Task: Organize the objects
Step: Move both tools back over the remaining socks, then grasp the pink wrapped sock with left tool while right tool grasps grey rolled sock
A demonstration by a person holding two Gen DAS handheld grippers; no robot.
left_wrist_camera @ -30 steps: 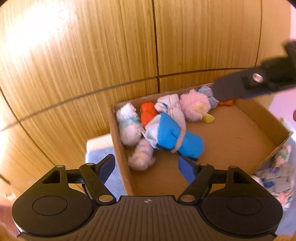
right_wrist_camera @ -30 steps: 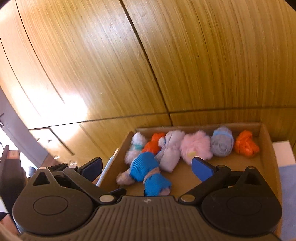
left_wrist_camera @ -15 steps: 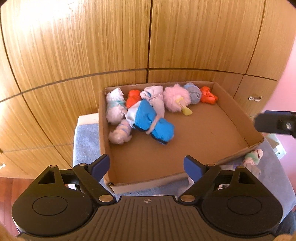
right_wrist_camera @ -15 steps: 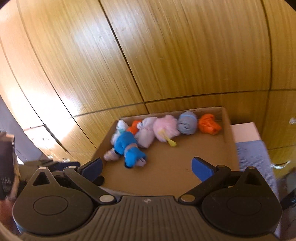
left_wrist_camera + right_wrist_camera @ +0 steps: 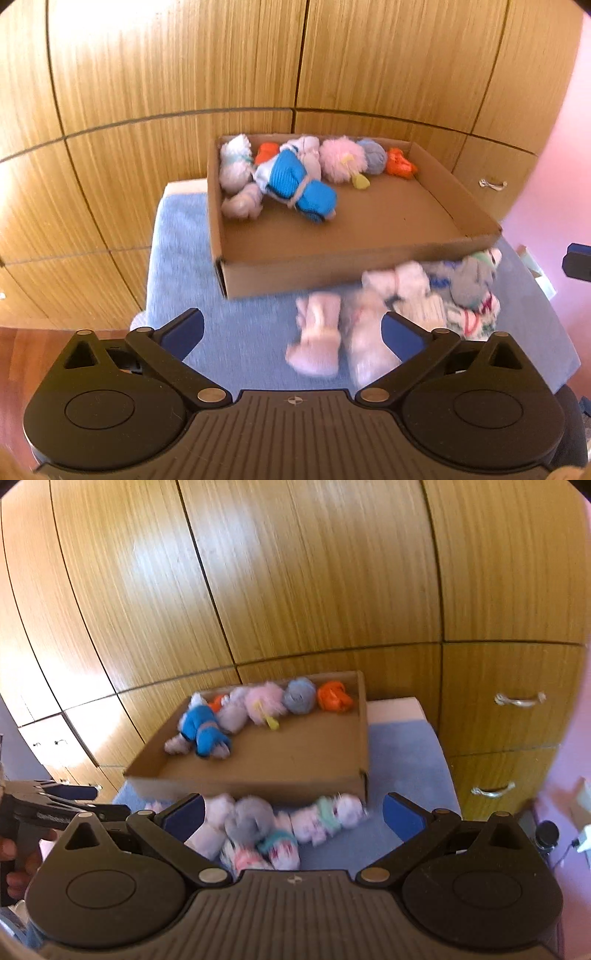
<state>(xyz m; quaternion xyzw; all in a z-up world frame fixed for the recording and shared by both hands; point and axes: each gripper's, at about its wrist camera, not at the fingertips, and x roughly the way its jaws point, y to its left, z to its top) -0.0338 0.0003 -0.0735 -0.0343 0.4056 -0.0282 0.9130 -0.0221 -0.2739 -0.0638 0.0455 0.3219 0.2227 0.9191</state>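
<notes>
A shallow cardboard box (image 5: 325, 273) sits on a blue cloth (image 5: 184, 258) in front of wooden cabinet doors (image 5: 221, 55). Along its far wall lie rolled sock bundles: a white one (image 5: 234, 166), an orange one (image 5: 266, 152), a pink fluffy one (image 5: 341, 158), a grey-blue one (image 5: 373, 160) and a second orange one (image 5: 400, 168). A bright blue bundle (image 5: 299, 186) lies in front of them, partly covering a pale one behind it.

Outside the box, against its near wall, a heap of loose socks (image 5: 399, 306) rests on the cloth. Motion blur smears them in both views, so single pieces and their patterns are hard to tell apart; the near ones are partly hidden behind the gripper bodies.

The left gripper (image 5: 291, 332) hangs above the cloth, its jaws opening and standing wide, with nothing pressed between the pads; a pale sock lies below the gap. The right gripper (image 5: 293, 810) also stands wide and empty over the heap. In the right wrist view the left gripper shows at the left edge, cut off, with part of a hand (image 5: 16, 860) on its grip. In the left wrist view only a dark sliver shows at the right edge.
</notes>
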